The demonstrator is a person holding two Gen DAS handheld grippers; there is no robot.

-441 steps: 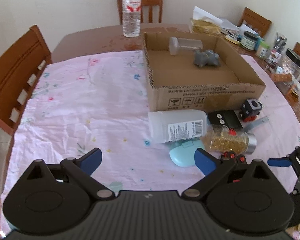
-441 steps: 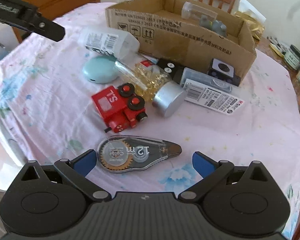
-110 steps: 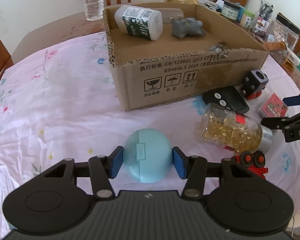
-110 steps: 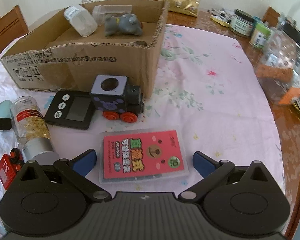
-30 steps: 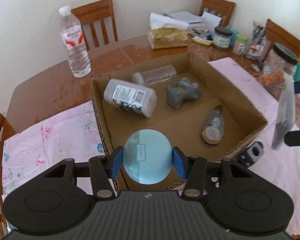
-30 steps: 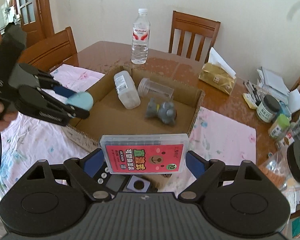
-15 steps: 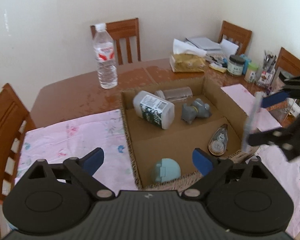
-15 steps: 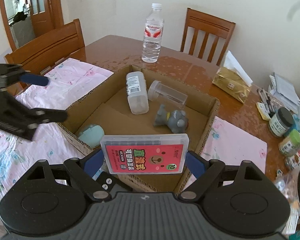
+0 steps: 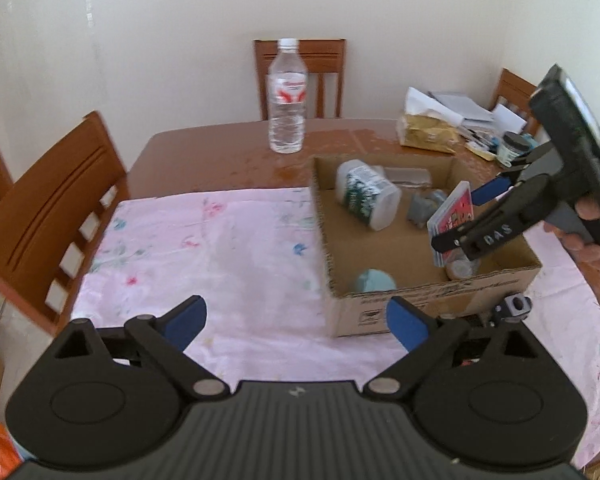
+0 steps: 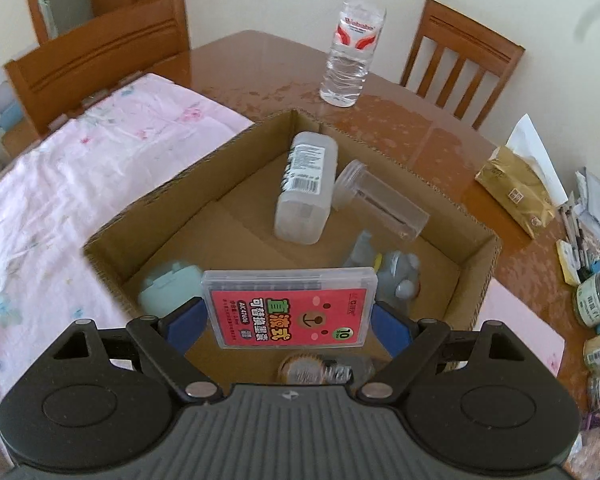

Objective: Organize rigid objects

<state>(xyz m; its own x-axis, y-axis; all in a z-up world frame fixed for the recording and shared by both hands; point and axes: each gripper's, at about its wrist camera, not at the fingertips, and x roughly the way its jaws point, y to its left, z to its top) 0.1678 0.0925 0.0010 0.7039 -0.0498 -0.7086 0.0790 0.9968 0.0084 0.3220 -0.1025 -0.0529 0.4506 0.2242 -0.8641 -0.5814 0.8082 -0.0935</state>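
My right gripper (image 10: 289, 324) is shut on a clear flat case with a red label (image 10: 290, 306) and holds it over the open cardboard box (image 10: 164, 196); both also show in the left wrist view, the case (image 9: 452, 216) above the box (image 9: 432, 300). In the box lie a white bottle (image 10: 306, 186), a clear tube (image 10: 380, 200), a grey toy (image 10: 400, 276), a light-blue round case (image 10: 168, 286) and a tape dispenser (image 10: 320, 368). My left gripper (image 9: 296, 322) is open and empty, over the pink cloth left of the box.
A water bottle (image 9: 286, 100) stands on the wooden table behind the box. Wooden chairs (image 9: 48, 208) ring the table. Jars, pens and a gold packet (image 10: 516, 192) crowd the right side. A small black toy train (image 9: 512, 306) sits in front of the box.
My left gripper has pulled back and left, away from the box, leaving the light-blue case inside. My right gripper has carried the red-label case lower over the box.
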